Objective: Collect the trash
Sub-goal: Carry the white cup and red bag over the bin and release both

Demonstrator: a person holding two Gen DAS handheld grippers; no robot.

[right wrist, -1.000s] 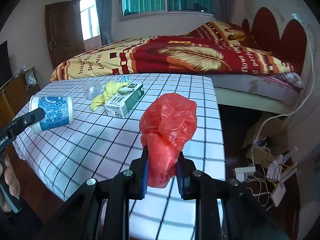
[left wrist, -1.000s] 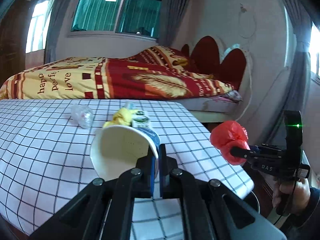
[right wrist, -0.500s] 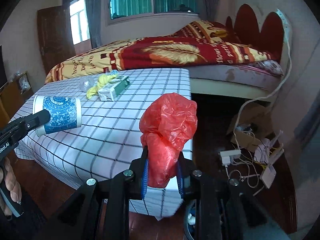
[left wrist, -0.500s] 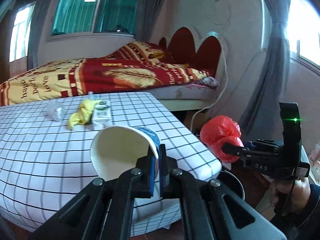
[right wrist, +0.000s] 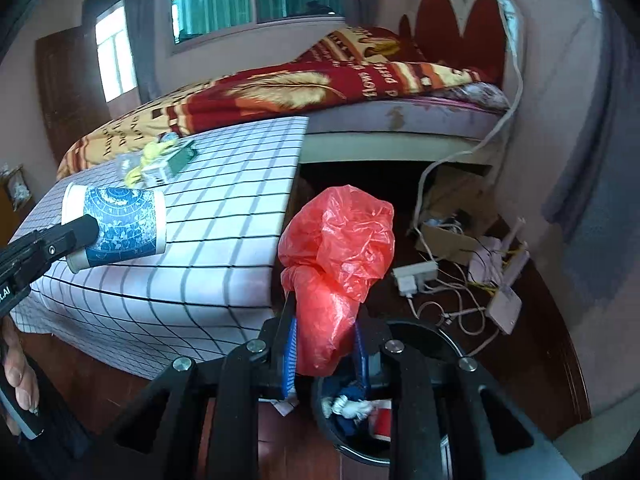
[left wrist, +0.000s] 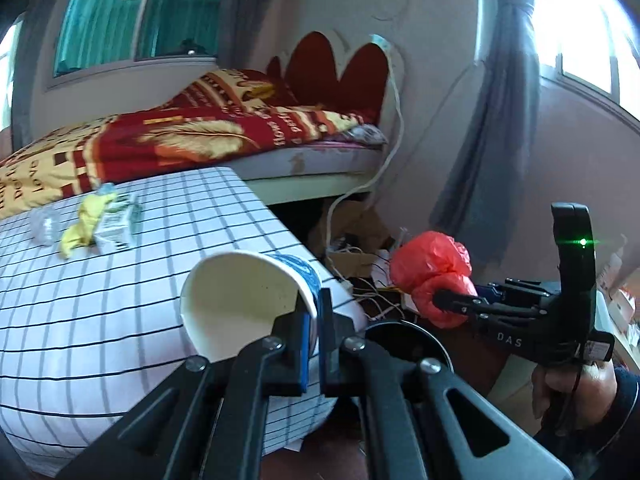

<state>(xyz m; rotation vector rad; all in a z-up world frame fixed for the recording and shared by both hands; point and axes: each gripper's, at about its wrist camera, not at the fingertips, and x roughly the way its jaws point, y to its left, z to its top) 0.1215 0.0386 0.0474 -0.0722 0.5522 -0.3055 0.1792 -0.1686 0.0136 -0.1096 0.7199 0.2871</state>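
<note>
Right wrist view: the right gripper (right wrist: 325, 350) is clamped on a crumpled red plastic bag (right wrist: 336, 256), held by its lower neck so the bulk stands above the fingers, and a round black trash bin (right wrist: 448, 338) with rubbish in it is seen directly beneath, apparently so the bag can be dropped in. To its left, the left gripper (left wrist: 313, 334) is closed on the rim wall of a white paper cup with a blue pattern (left wrist: 240, 304), carried on its side beyond the edge of the checked-cloth counter (left wrist: 120, 320). A yellow wrapper (left wrist: 82, 224) and a small carton (left wrist: 118, 230) are left farther back on it
</note>
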